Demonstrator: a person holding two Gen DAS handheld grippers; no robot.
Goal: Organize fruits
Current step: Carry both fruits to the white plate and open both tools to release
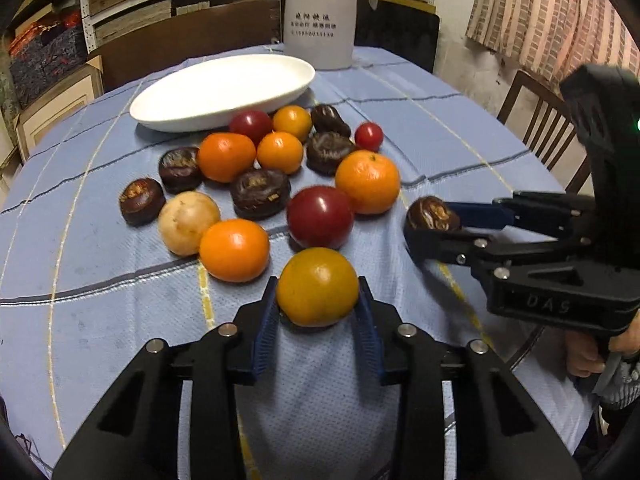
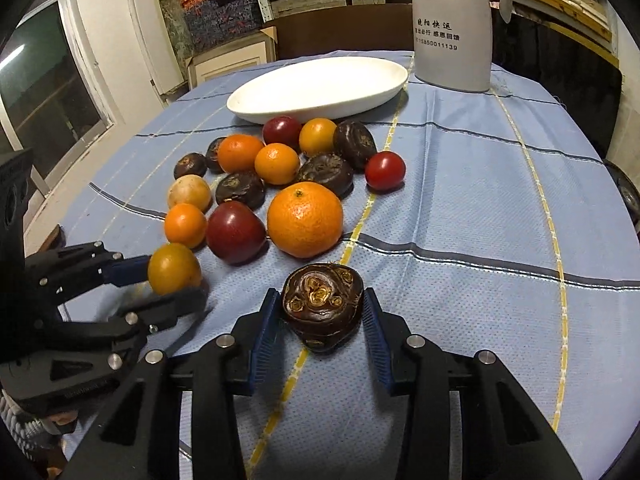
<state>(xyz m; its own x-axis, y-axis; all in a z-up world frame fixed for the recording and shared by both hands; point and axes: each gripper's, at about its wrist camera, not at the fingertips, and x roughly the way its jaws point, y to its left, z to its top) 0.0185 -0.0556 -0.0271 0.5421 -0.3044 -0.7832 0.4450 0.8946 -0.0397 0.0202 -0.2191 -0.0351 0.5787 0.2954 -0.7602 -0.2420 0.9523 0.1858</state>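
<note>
Several oranges, red tomatoes, dark water chestnuts and one pale round fruit (image 1: 188,222) lie in a cluster on the blue cloth, in front of an empty white oval plate (image 1: 224,90) (image 2: 318,88). My left gripper (image 1: 318,314) (image 2: 168,284) is shut on a yellow-orange fruit (image 1: 317,286) (image 2: 174,268) at the near edge of the cluster. My right gripper (image 2: 322,314) (image 1: 432,226) is shut on a dark water chestnut (image 2: 322,306) (image 1: 432,214), to the right of the cluster near a large orange (image 2: 305,219) (image 1: 368,182).
A tall white thermos (image 1: 320,14) (image 2: 454,26) stands behind the plate. The table is covered by a blue checked cloth (image 1: 120,300) (image 2: 460,220). A wooden chair (image 1: 544,128) stands at the right edge. Shelves with boxes line the back wall.
</note>
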